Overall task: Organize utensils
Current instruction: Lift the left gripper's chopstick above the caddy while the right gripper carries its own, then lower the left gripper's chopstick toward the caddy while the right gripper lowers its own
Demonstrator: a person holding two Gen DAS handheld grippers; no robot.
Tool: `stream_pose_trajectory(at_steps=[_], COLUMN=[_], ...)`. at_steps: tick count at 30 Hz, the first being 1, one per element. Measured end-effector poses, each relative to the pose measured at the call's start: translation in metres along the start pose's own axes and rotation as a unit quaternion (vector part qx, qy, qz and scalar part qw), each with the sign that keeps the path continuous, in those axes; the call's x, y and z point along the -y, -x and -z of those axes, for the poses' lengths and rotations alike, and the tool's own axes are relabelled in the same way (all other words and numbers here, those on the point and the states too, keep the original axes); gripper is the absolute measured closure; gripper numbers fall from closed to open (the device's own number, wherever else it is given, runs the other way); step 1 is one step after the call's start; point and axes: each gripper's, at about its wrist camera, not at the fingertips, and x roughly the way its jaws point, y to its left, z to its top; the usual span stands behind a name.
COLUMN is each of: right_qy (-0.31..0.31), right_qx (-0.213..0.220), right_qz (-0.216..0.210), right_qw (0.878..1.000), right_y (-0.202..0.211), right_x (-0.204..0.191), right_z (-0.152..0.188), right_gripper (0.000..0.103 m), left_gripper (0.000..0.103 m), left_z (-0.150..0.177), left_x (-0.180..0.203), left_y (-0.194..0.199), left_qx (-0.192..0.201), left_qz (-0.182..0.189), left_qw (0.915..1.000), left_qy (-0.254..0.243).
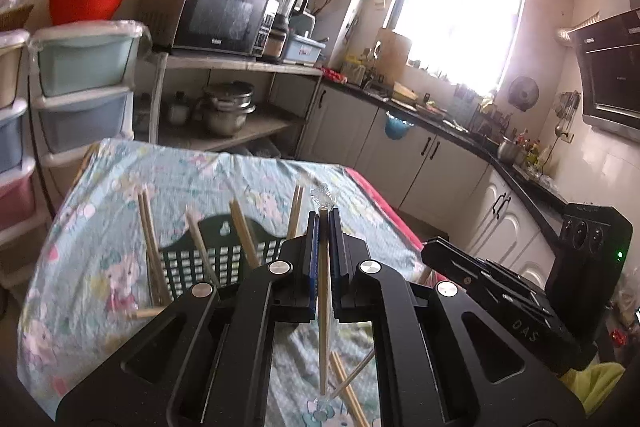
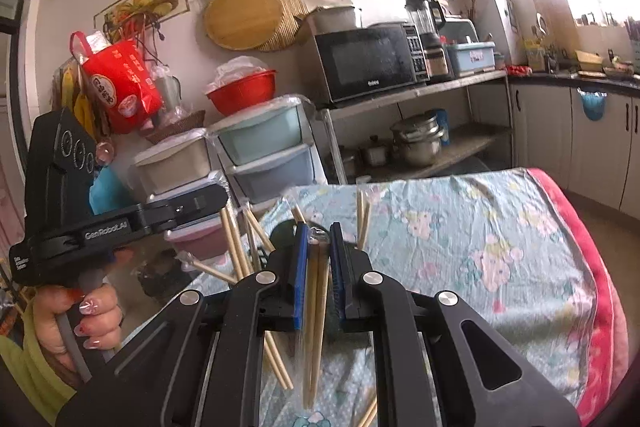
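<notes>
The table (image 1: pixel 100 195) with its flowery blue cloth fills the lower middle of both views, kitchen shelves and a microwave (image 1: pixel 224 15) behind it in the upper half. Sitting on the cloth at lower left of the left wrist view is a dark green slotted basket (image 1: pixel 216 259), with several wooden chopsticks (image 1: pixel 150 247) poking up out of it at all sorts of angles. A few more loose ones lie flat on the cloth at the bottom of that frame.

The left gripper (image 1: pixel 324 223) sits bottom centre of its own camera, aimed slightly downward over the table, and it's clamped tight on a single chopstick (image 1: pixel 323 307) that runs nearly straight up and down between the blue pads, with a bit of clear wrapper at its top end. In the right wrist view you can see that same tool from the side at middle left, with the hand (image 2: pixel 80 323) wrapped around its handle down in the lower left corner, fingers curled, yellow-green sleeve below.

The right gripper (image 2: pixel 318 239) is bottom centre of its camera, also tilted a little down, pinching a wrapped pair of chopsticks (image 2: pixel 316 307) that hangs almost vertically through the pads, the lower ends dangling above the cloth. Its body shows at the lower right of the left wrist view.
</notes>
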Motion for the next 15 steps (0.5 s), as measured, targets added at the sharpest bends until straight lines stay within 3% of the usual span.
stream_pose_trajectory(at_steps=[15], right_qy=[0.007], right_qx=[0.040], right_qz=[-0.001], right_qw=[0.999], right_y=[0.000], right_x=[-0.009], right_z=[-0.028], right_gripper=[0.092], left_gripper=[0.100], left_z=[-0.035], left_x=[-0.008], left_y=[0.007], left_qx=[0.049], left_qz=[-0.027], left_qw=[0.9984], left_qy=[-0.009])
